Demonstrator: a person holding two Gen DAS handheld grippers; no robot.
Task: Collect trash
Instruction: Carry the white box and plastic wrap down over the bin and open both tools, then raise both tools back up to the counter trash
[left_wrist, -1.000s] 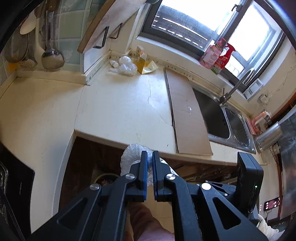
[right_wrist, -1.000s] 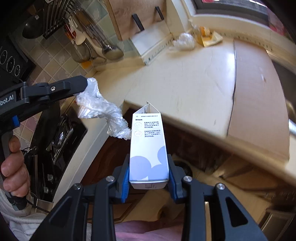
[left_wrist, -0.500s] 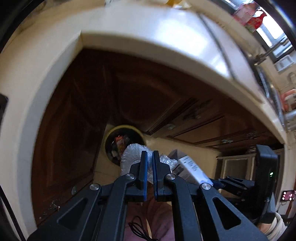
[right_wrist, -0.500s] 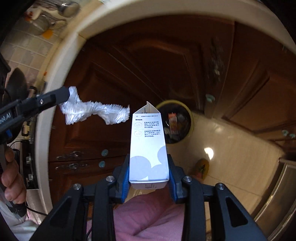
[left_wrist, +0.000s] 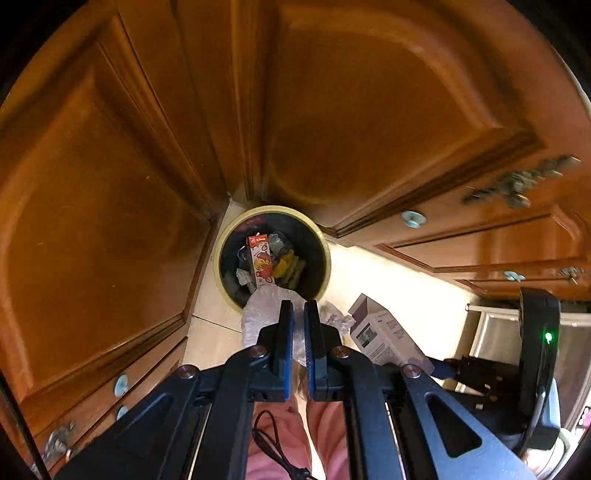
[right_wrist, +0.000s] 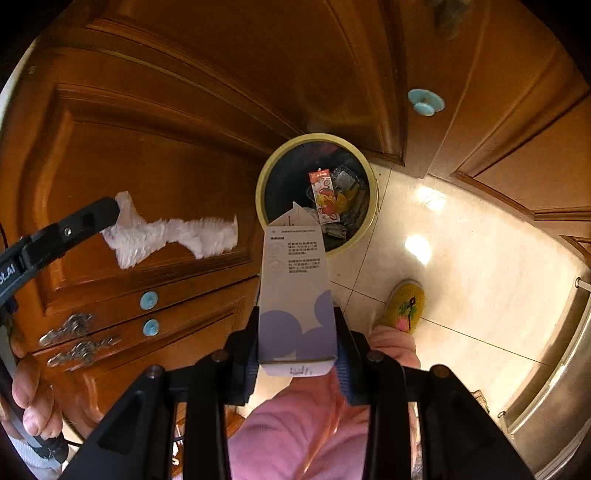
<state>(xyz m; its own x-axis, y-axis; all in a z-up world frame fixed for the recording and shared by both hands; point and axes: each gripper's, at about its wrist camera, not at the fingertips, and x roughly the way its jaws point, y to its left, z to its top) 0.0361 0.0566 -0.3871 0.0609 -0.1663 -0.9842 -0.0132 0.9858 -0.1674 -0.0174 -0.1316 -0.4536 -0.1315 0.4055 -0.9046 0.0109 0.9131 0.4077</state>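
The left gripper (left_wrist: 299, 314) had its jaws nearly closed on one crinkled, translucent plastic wrap (right_wrist: 173, 236), held above and just short of the round, yellow-rimmed trash bin (left_wrist: 221, 240). The right gripper (right_wrist: 297, 339) clamped one smooth gable-topped carton (right_wrist: 295, 280), white with lilac circles and print too small to read, also above the bin. Inside lay a red-and-yellow cartoon carton (left_wrist: 261, 266) among crumpled wrappers; glossy wooden cabinet doors (left_wrist: 92, 184) stood behind the bin.

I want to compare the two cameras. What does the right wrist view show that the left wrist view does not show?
Only the right wrist view shows the yellow slipper and the hand holding the left gripper. Only the left wrist view shows the green light on the right gripper. Both show the yellow-rimmed bin, the white carton and the crumpled plastic.
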